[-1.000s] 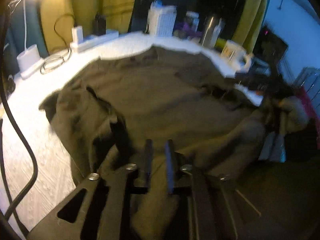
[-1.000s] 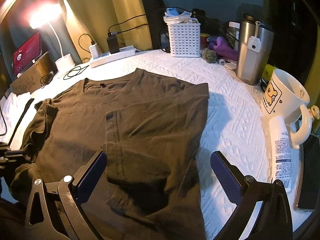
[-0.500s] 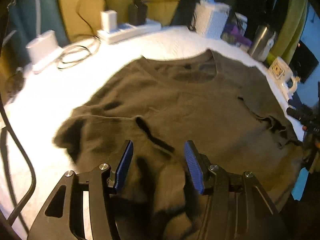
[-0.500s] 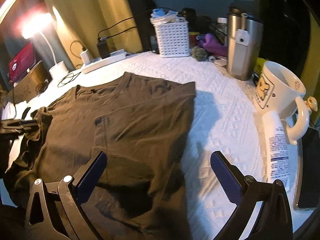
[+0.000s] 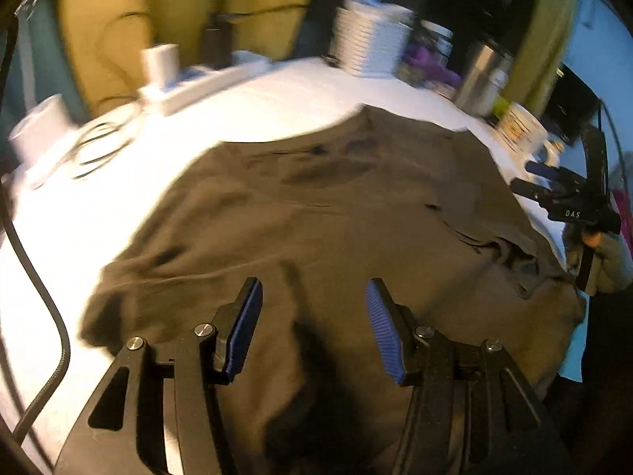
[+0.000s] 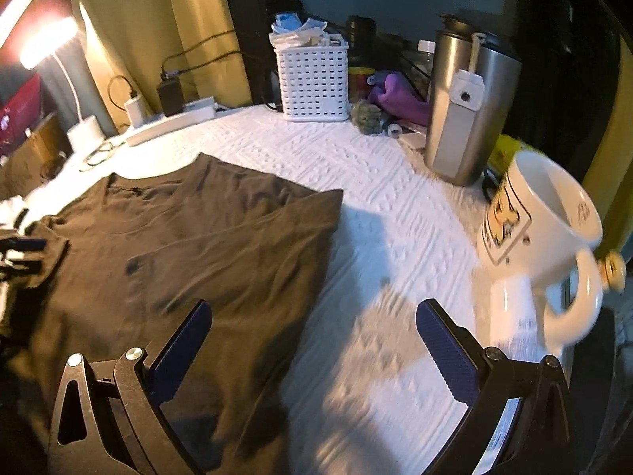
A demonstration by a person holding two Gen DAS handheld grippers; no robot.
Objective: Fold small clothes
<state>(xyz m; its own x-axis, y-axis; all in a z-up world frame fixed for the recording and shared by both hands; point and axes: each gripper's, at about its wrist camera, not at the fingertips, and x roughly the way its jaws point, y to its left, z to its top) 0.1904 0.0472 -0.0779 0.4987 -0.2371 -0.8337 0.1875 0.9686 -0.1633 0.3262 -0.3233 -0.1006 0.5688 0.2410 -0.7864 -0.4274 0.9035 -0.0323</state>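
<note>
Your left gripper [image 5: 312,308] hovers over the brown shirt's [image 5: 336,217] near left part, jaws half apart and empty, likely ready to pinch cloth. Right of the shirt's folded edge, your right gripper [image 6: 314,332] gapes wide, holding nothing, beside the mug [image 6: 542,237].

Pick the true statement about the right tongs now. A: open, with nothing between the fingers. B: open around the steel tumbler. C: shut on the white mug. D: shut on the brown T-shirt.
A: the right tongs stand wide apart over the brown T-shirt's edge and the white cloth, gripping nothing.
</note>
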